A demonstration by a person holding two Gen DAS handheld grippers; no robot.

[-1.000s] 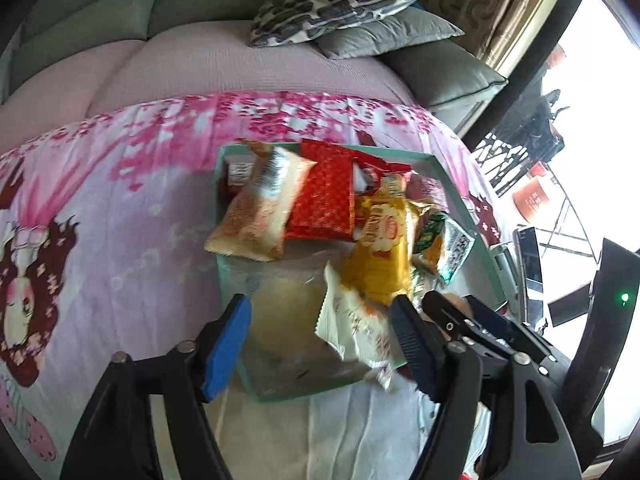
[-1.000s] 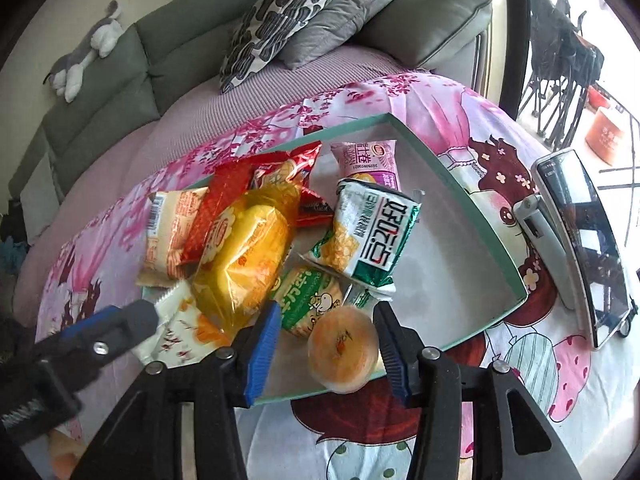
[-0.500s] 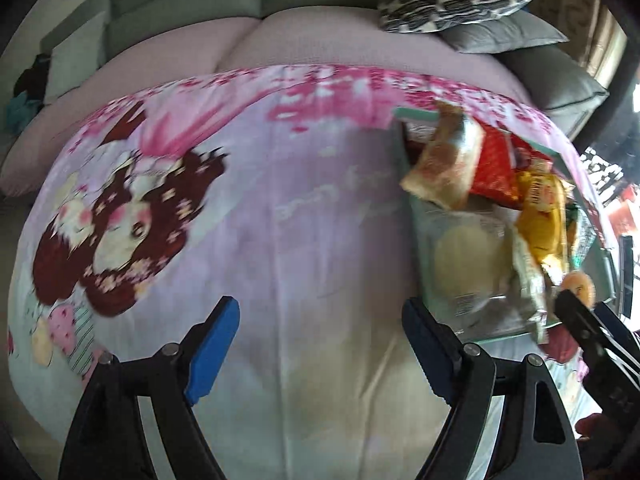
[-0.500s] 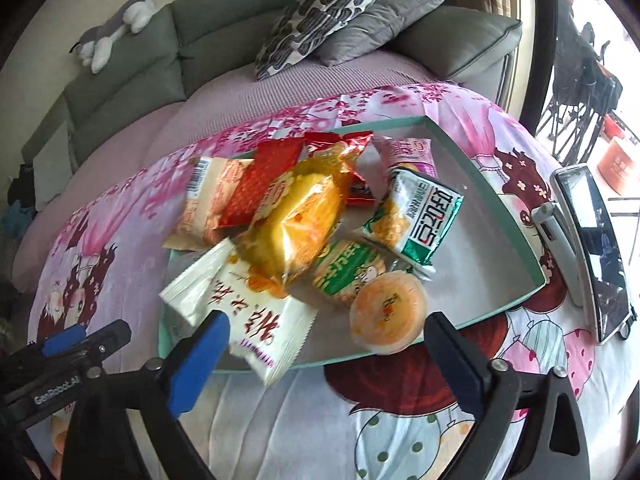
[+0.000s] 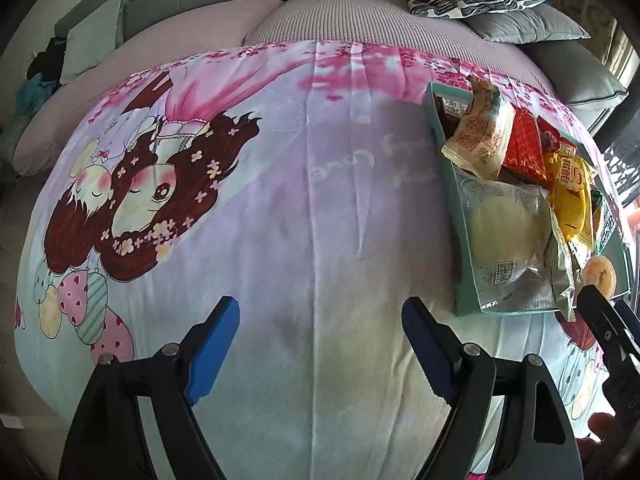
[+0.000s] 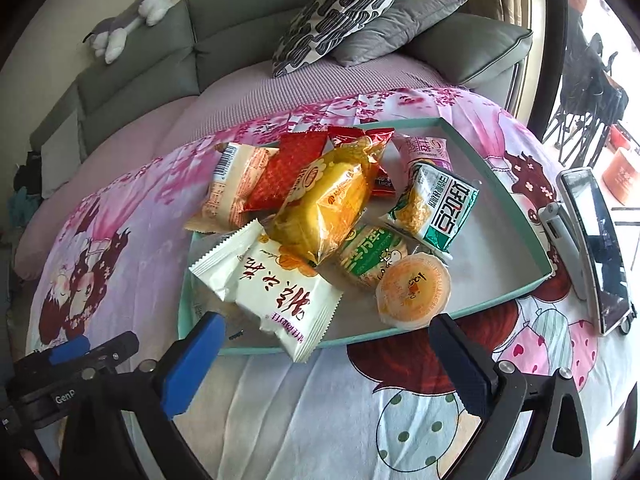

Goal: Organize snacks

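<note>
Both claws spread wide, nothing held.

Left claw [image 5: 320, 344] hangs over bare cartoon-print sheet [image 5: 280, 200], well left of the tray [image 5: 444, 136]. Blue pads [image 5: 212, 344] are apart, with only cloth between them.

Right claw [image 6: 324, 356] sits at the near edge of the teal tray [image 6: 512, 200], jaws wide. Between its fingers lie the near tray rim and the corner of the white packet [image 6: 272, 284]. No contact visible.

All snacks are in the tray, piled toward its left half:
- white packet with red characters, near-left, one corner overhanging the near rim
- yellow packet [image 6: 324, 208] in the centre, lying on top of the others
- red packet [image 6: 288, 168] behind it, partly under the yellow one
- beige wrapped bar [image 6: 232, 184] at far left, overhanging the left rim
- green-and-white noodle pack [image 6: 436, 208] right of the yellow packet
- small green pack [image 6: 368, 256] just in front of that
- orange jelly cup [image 6: 412, 288] at the near rim, just beside the small green pack
- pink pack [image 6: 424, 152] at the back

The left-wrist view also shows a clear bag [image 5: 508, 236] with a pale round item on the tray's left side.

The right part of the tray floor is bare. A phone on a stand [image 6: 596, 240] stands on the sheet right of the tray. Grey sofa [image 6: 140, 64] with cushions behind.
</note>
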